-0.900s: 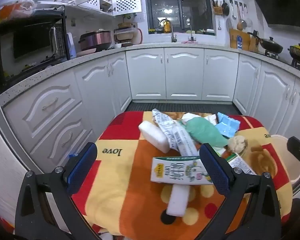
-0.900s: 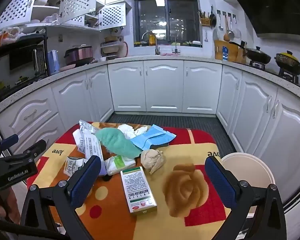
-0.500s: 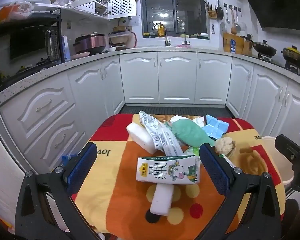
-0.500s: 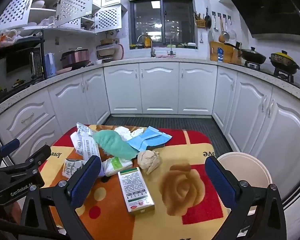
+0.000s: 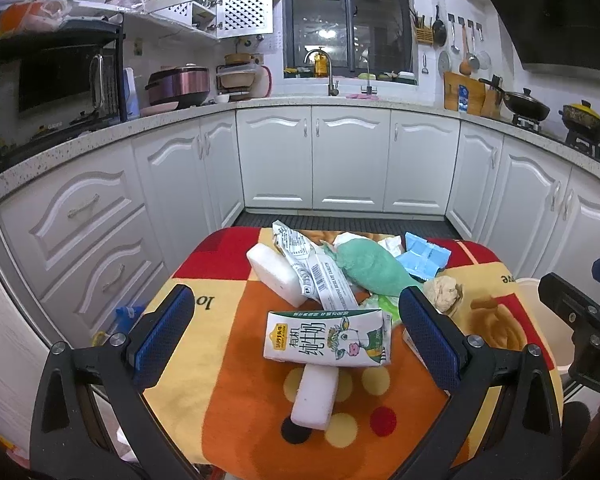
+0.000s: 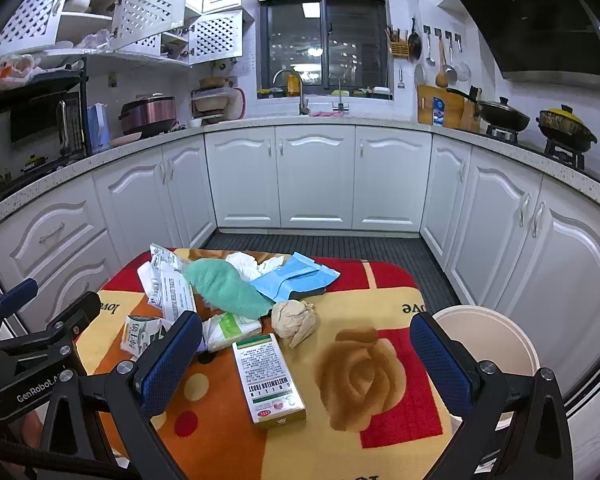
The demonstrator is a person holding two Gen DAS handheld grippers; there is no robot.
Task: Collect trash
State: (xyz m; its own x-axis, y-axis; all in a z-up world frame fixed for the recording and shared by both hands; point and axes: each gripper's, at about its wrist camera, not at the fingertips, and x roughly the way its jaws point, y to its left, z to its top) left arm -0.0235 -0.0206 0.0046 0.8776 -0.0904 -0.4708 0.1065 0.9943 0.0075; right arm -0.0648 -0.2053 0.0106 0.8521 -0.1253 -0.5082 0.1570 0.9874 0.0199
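The milk carton [image 5: 327, 338] lies on its side on the table [image 5: 236, 400], straight ahead of the left gripper [image 5: 296, 336] and between its two fingers, with its long axis across the gap from finger to finger. Both grippers are wide open and hold nothing. The right gripper [image 6: 306, 364] has the small box [image 6: 269, 380] ahead, lengthwise, and the bin [image 6: 496, 332] stands at its right, beside the table.

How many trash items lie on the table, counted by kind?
Cartons and boxes: 2 (milk carton, medicine box)
White foam blocks: 2
Wrappers and packets: 4
Crumpled paper or tissue: 2
Total: 10, though the pile may hide more.
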